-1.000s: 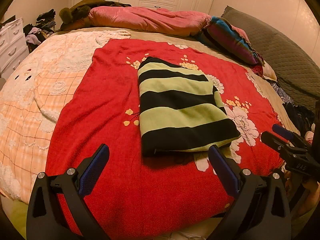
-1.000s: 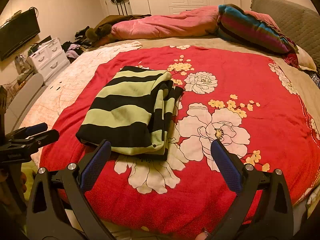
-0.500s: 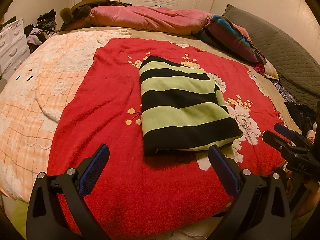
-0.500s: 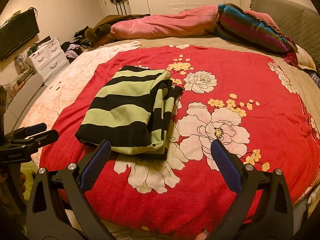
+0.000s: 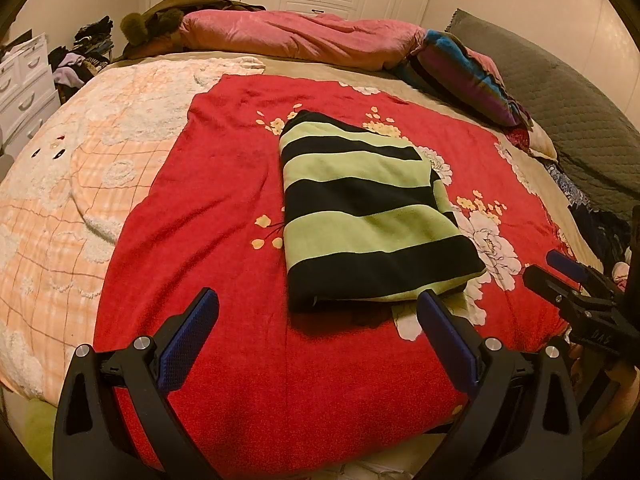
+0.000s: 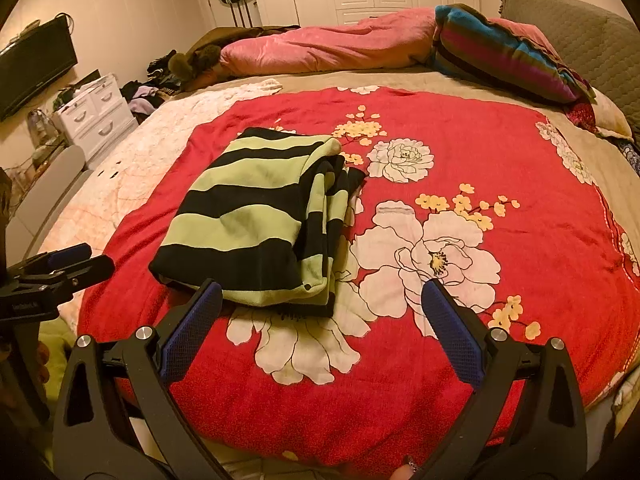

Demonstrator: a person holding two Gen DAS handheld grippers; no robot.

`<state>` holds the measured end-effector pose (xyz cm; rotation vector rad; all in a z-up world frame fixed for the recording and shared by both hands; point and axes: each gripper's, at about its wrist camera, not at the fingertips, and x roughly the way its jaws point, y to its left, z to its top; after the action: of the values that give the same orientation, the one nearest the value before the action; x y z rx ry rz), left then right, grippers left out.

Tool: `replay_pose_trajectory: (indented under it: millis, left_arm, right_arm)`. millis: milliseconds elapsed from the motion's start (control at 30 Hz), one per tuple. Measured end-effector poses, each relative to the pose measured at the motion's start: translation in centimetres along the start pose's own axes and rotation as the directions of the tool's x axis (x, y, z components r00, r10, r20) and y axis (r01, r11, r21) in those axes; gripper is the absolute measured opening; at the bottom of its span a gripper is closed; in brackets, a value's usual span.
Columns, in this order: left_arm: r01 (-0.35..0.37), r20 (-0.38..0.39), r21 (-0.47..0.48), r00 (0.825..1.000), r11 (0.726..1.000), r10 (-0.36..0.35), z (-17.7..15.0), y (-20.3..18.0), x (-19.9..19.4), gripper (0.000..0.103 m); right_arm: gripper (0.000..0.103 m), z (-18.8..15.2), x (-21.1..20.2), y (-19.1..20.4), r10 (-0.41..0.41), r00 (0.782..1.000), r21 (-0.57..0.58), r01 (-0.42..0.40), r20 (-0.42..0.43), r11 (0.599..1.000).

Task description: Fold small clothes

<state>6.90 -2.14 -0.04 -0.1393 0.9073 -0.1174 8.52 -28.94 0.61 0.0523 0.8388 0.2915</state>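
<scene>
A green-and-black striped garment [image 5: 368, 216] lies folded into a flat rectangle on a red floral blanket [image 5: 208, 208]. It also shows in the right wrist view [image 6: 256, 220], with its layered edges at the right side. My left gripper [image 5: 316, 332] is open and empty, held back from the garment's near edge. My right gripper [image 6: 320, 320] is open and empty, just short of the garment's near right corner. The right gripper also shows at the right edge of the left wrist view [image 5: 576, 288]; the left gripper shows at the left edge of the right wrist view [image 6: 60, 268].
A peach checked quilt [image 5: 60, 184] covers the bed's left side. A pink duvet [image 5: 304, 40] and a striped blanket [image 5: 468, 76] lie at the far edge, a grey headboard [image 5: 580, 120] at right. White drawers [image 6: 96, 116] and a TV [image 6: 36, 68] stand left.
Both grippers have drifted back slightly from the garment and stay open. The folded garment has not moved.
</scene>
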Motion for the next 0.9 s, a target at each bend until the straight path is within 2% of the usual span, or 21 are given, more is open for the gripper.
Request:
replay_pose_trajectory:
  millis: [900]
  left_arm:
    - [0.010,-0.001,0.006,1.000,1.000,-0.010,-0.04,-0.21,0.15,0.099]
  right_arm:
    - [0.094,-0.53,0.38,-0.11,-0.005,1.000,-0.002,0.005,-0.010,1.000]
